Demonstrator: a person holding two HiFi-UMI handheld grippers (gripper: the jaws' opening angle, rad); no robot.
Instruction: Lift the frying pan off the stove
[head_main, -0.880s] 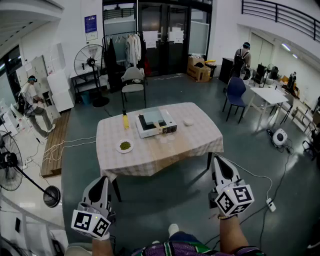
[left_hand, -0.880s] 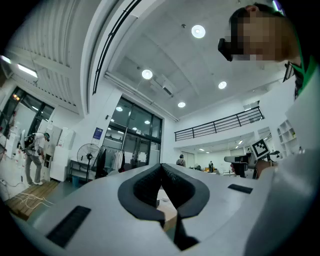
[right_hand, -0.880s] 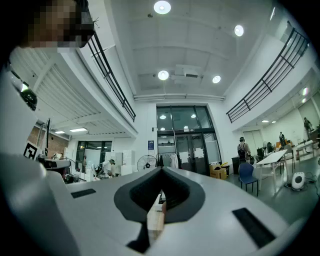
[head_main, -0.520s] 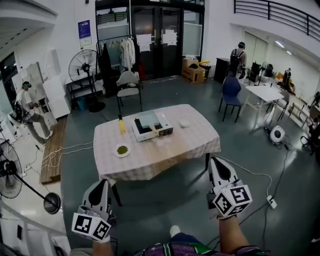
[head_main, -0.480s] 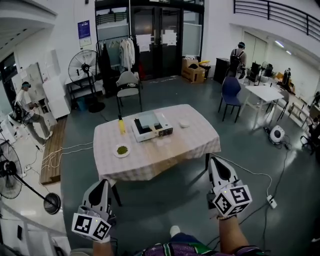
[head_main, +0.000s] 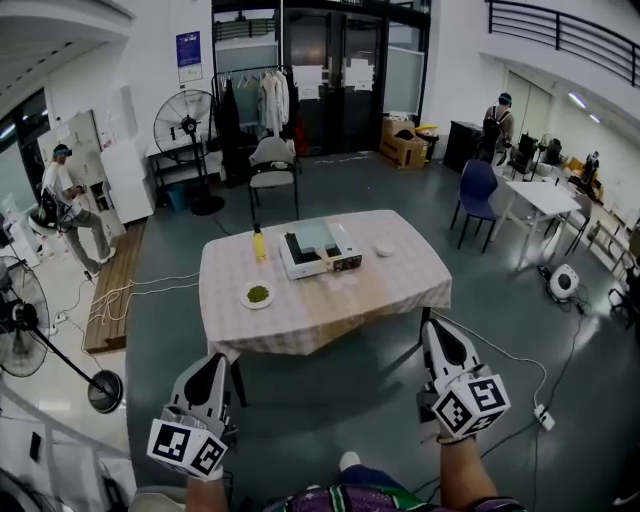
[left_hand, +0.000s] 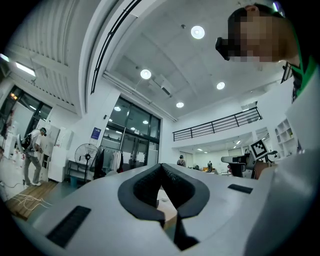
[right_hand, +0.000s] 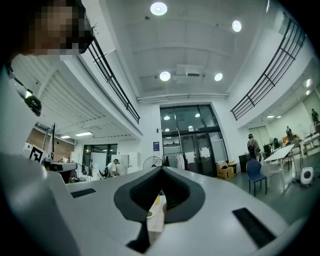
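Across the floor in the head view, the tabletop (head_main: 400, 285) carries the stove (head_main: 335, 262), with the pan (head_main: 314, 237) showing only as a pale square on top of it. A bottle (head_main: 259, 243) stands just left of the stove and a plate (head_main: 258, 294) lies nearer, while the left tool (head_main: 218, 360) and right tool (head_main: 434, 328) hang low, well apart from the tabletop. Seen in the left gripper view, the left tool (left_hand: 161, 165) has its jaws together at the tips with nothing held; in the right gripper view the right tool (right_hand: 161, 168) is likewise closed and empty.
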